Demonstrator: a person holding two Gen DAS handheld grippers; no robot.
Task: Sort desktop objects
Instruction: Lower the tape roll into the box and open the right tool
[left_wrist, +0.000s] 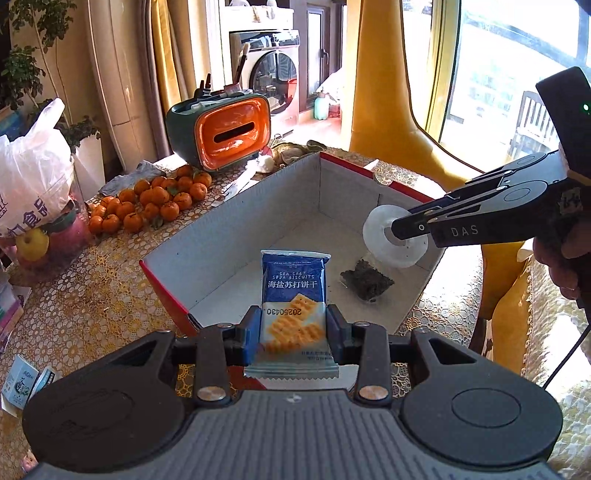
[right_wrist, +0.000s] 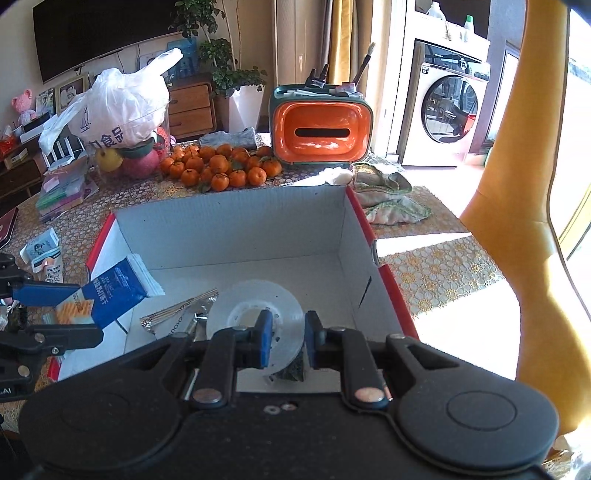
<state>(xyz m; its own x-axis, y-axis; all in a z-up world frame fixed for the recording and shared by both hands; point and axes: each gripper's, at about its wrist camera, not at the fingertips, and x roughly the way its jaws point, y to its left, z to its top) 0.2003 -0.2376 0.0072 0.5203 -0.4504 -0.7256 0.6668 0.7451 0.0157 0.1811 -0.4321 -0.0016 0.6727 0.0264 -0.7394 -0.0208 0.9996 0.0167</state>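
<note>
The biscuit pack sits pinched between the pads of the left claw, held over the near edge of the open box on the counter; its lower end is blurred and partly cut off by the claw body. The right claw grips a clear tape roll above the box floor. A dark packet lies beneath, mostly hidden in the right view. A silver wrapper beside it is hard to read.
</note>
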